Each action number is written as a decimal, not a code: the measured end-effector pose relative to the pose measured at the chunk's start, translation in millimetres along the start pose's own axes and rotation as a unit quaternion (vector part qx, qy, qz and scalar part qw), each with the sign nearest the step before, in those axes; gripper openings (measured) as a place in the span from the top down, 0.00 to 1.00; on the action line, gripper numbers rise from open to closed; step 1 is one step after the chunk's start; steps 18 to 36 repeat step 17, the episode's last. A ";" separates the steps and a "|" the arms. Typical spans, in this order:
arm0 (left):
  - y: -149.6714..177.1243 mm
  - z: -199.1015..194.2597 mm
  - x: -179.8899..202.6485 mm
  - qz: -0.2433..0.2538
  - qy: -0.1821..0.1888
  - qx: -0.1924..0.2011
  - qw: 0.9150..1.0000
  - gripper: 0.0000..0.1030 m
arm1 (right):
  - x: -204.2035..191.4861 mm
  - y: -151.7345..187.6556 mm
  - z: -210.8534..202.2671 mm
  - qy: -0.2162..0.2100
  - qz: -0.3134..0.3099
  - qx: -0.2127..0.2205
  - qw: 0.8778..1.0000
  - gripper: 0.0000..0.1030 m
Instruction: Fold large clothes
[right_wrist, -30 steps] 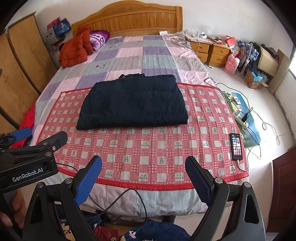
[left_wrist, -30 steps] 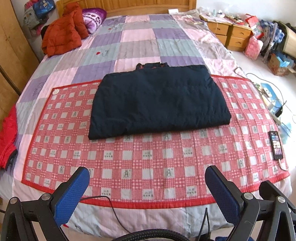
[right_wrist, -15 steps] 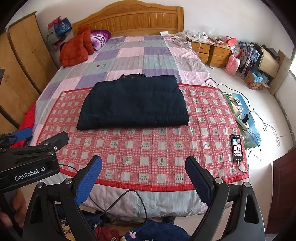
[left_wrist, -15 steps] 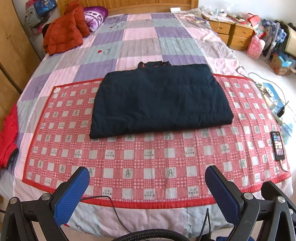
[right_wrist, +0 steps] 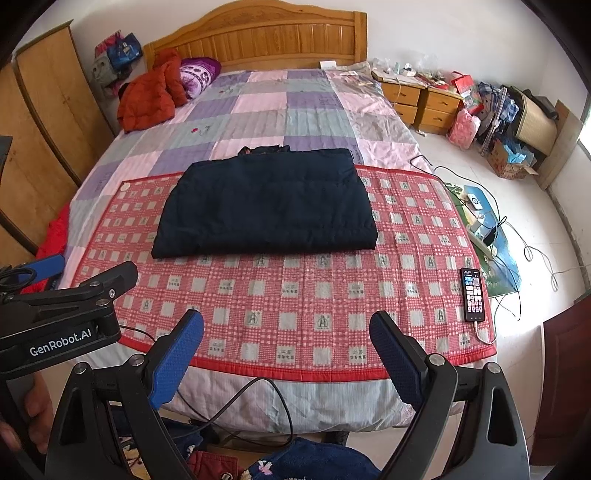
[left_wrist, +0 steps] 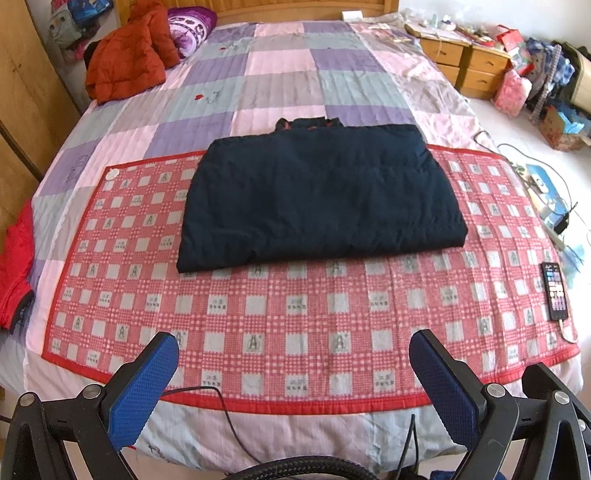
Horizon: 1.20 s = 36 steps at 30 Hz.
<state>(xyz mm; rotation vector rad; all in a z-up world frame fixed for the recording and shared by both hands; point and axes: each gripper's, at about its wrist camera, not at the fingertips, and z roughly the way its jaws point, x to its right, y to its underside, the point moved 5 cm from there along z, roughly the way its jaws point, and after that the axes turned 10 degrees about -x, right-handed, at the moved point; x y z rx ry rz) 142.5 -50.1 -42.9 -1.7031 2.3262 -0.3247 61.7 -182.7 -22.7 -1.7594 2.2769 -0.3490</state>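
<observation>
A dark navy padded jacket (left_wrist: 317,195) lies folded into a flat rectangle on the red checked mat (left_wrist: 303,317), with its collar at the far edge. The same jacket (right_wrist: 266,206) shows in the right wrist view, mid-bed. My left gripper (left_wrist: 293,369) hangs open above the mat's near edge, well short of the jacket, with nothing between its blue pads. My right gripper (right_wrist: 286,347) is also open and empty, back over the foot of the bed. The left gripper's black body (right_wrist: 62,306) appears at the left of the right wrist view.
A phone (left_wrist: 554,291) on a cable lies at the mat's right edge. An orange-red jacket (left_wrist: 125,66) and purple pillow (left_wrist: 190,24) sit by the headboard. Red cloth (left_wrist: 14,266) hangs off the left side. Wooden nightstands (right_wrist: 417,99), clutter and floor cables lie right.
Both views have crept slightly forward toward the bed, so the jacket sits a little lower in frame. The jacket has not moved and both grippers stay open.
</observation>
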 end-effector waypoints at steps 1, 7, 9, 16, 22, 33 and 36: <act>-0.6 1.1 1.2 -0.002 0.000 0.000 1.000 0.00 | -0.2 0.3 0.0 0.000 0.000 0.000 1.000 0.09; -0.1 5.1 2.5 -0.005 -0.001 -0.004 1.000 0.00 | -2.8 -1.2 1.7 0.000 0.001 -0.002 1.000 0.09; 0.1 6.9 3.4 -0.007 -0.001 -0.005 1.000 0.00 | -2.8 -1.3 3.4 0.000 0.000 -0.001 1.000 0.09; -0.7 9.4 7.2 -0.011 -0.003 -0.006 1.000 0.00 | -3.0 -1.5 3.2 0.001 0.000 -0.002 1.000 0.09; -0.9 9.8 7.4 -0.010 -0.003 -0.006 1.000 0.00 | -3.0 -2.1 3.2 0.001 0.000 -0.002 1.000 0.09; -0.9 9.8 7.4 -0.010 -0.003 -0.006 1.000 0.00 | -3.0 -2.1 3.2 0.001 0.000 -0.002 1.000 0.09; -0.9 9.8 7.4 -0.010 -0.003 -0.006 1.000 0.00 | -3.0 -2.1 3.2 0.001 0.000 -0.002 1.000 0.09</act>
